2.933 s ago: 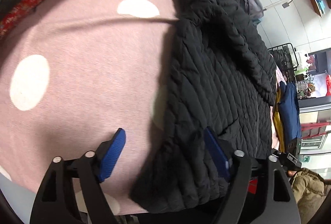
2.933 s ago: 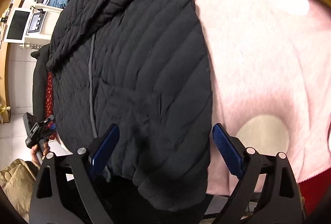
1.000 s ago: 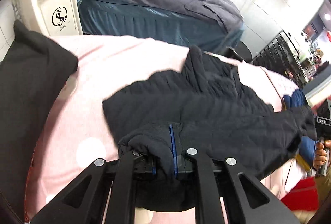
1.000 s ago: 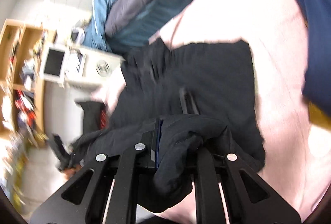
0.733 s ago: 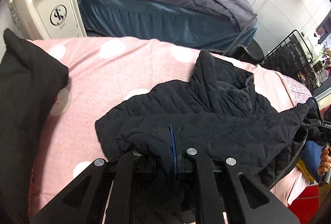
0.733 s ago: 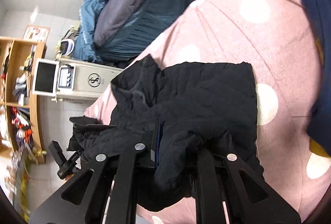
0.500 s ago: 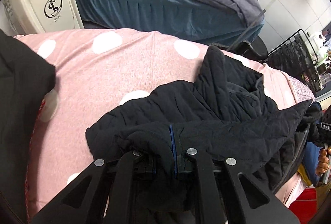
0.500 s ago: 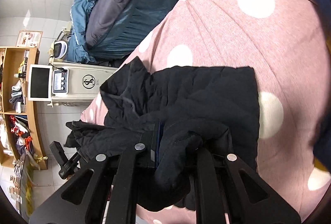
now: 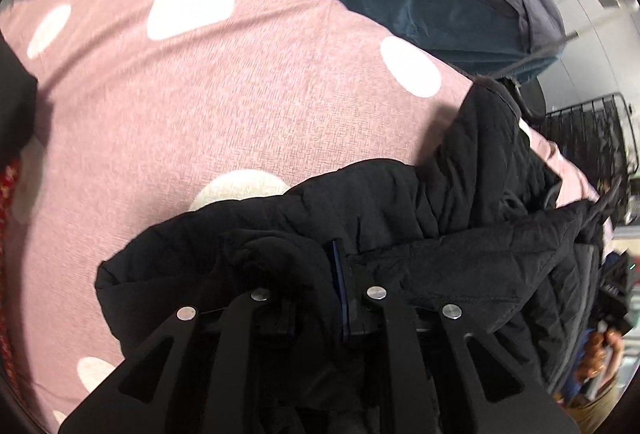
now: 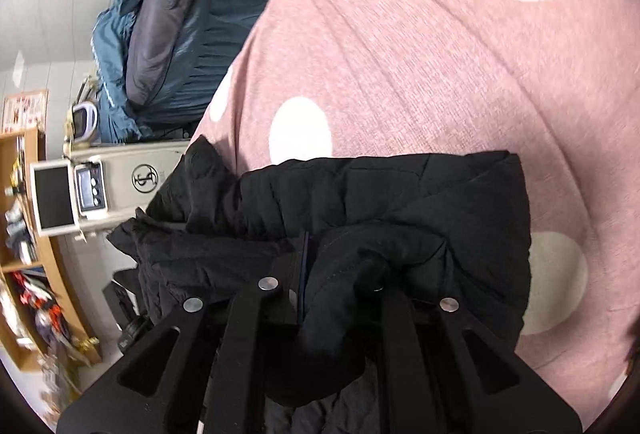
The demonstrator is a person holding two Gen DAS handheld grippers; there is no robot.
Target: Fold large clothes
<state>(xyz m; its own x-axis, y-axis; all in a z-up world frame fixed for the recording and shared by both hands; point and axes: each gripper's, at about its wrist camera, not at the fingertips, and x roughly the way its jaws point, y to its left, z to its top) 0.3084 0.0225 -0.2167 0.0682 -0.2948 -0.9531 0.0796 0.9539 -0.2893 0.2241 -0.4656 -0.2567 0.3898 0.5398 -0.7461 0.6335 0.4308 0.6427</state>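
Pinching a bunched hem of the black quilted jacket (image 9: 460, 193), the left tool (image 9: 340, 290) should lower it flat onto the pink dotted bed (image 9: 240, 93). Right-wrist view: the right tool (image 10: 316, 274), also clamped on jacket cloth, must match edges before letting go.

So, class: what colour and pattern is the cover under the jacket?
Pink cover with large white dots, lying under the black jacket; the right wrist view shows it best.

left gripper (image 9: 316, 286) pads: buried in black jacket (image 9: 460, 258) | right gripper (image 10: 340, 274) pads: likewise hidden
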